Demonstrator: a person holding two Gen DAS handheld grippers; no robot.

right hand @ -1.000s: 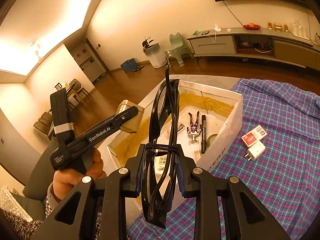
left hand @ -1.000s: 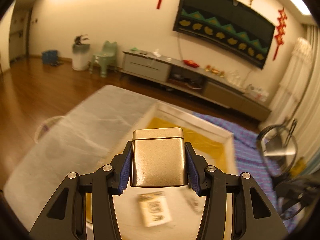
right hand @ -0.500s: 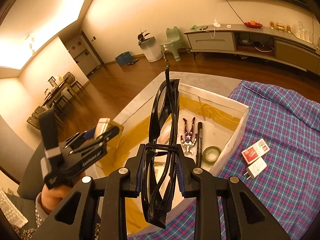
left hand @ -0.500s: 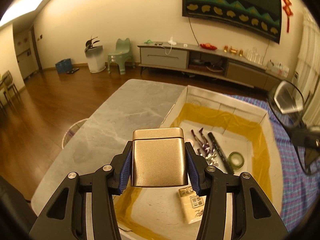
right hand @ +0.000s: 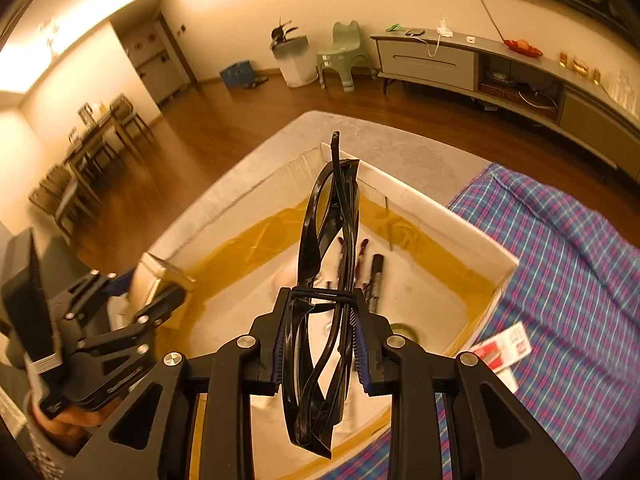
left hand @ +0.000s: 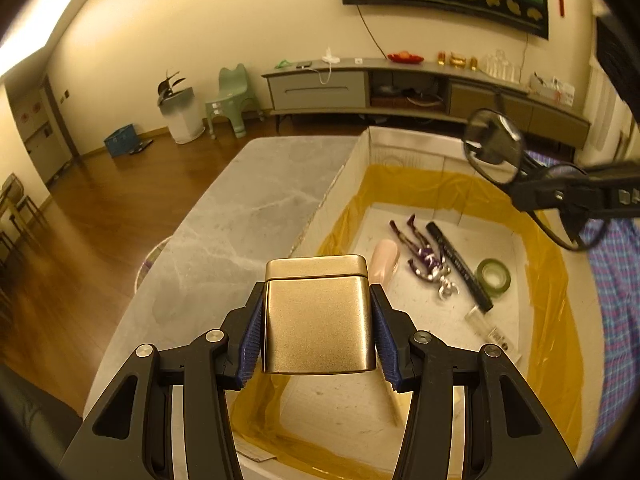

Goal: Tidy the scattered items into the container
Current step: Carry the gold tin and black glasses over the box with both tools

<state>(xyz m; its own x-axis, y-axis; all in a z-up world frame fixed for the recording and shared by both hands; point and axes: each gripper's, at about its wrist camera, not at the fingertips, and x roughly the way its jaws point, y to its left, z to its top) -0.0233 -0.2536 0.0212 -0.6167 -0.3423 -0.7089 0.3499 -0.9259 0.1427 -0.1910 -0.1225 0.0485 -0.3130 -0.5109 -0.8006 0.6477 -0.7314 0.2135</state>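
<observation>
Left jaws clamp a matte gold tin (left hand: 318,322); right jaws clamp folded black glasses (right hand: 326,280).

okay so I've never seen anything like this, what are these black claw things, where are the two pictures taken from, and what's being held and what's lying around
There is no robot here. A person holds a two-finger gripper in each hand, and each gripper carries a wide-angle camera looking forward along its fingers. That is why black claws fill the bottom of both pictures.

The left wrist view shows the left gripper shut on a gold tin. The right wrist view shows the right gripper shut on folded black glasses, with the other gripper visible at its left.

Both hang over an open cardboard box taped with yellow inside, standing on a grey marble table. In the box lie a toy figure, a black pen, a green tape roll and a pale pink item. Beside the box, on a plaid cloth, sits a red and white pack.
</observation>
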